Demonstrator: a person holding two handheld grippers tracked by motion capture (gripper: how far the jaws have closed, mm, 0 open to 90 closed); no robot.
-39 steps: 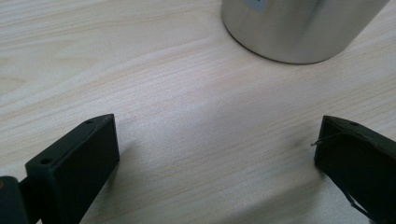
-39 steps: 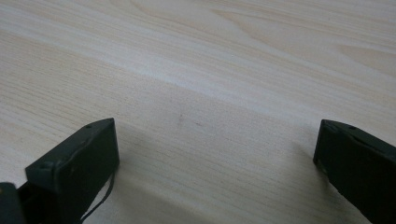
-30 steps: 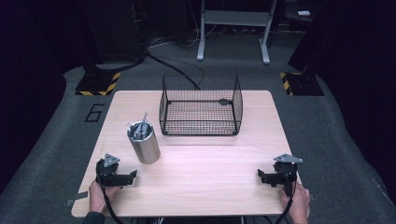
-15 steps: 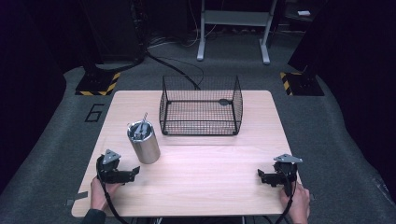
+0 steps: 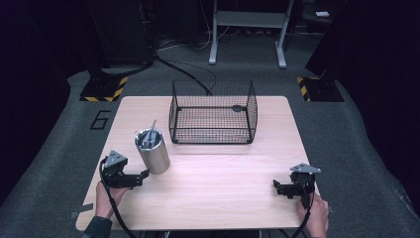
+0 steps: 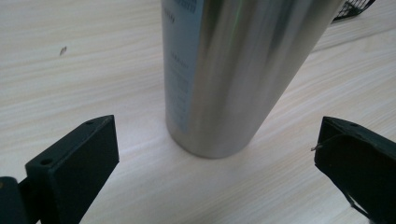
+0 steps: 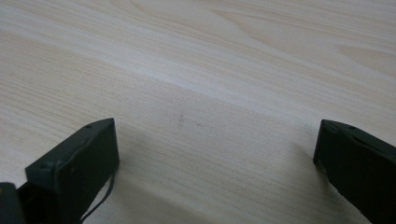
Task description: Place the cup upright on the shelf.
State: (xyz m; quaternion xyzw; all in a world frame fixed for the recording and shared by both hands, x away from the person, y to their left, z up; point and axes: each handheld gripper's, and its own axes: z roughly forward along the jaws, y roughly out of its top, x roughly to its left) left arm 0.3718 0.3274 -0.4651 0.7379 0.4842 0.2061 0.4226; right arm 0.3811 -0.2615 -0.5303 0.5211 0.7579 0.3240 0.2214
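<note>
Left gripper (image 5: 141, 177) has edged in on the steel cup (image 5: 152, 150), which stands on the desk (image 5: 218, 193); fingers (image 6: 74, 161) wide, straddling its base — a grasp looks imminent. Right gripper (image 5: 278, 187) waits, fingers wide.

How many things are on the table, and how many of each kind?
Shiny metal cup with a metal tool standing in it: 1 cup, 1 tool
Black wire basket: 1
Black grippers, the left gripper and the right gripper: 2
Total: 5 things on the wooden table.
</note>
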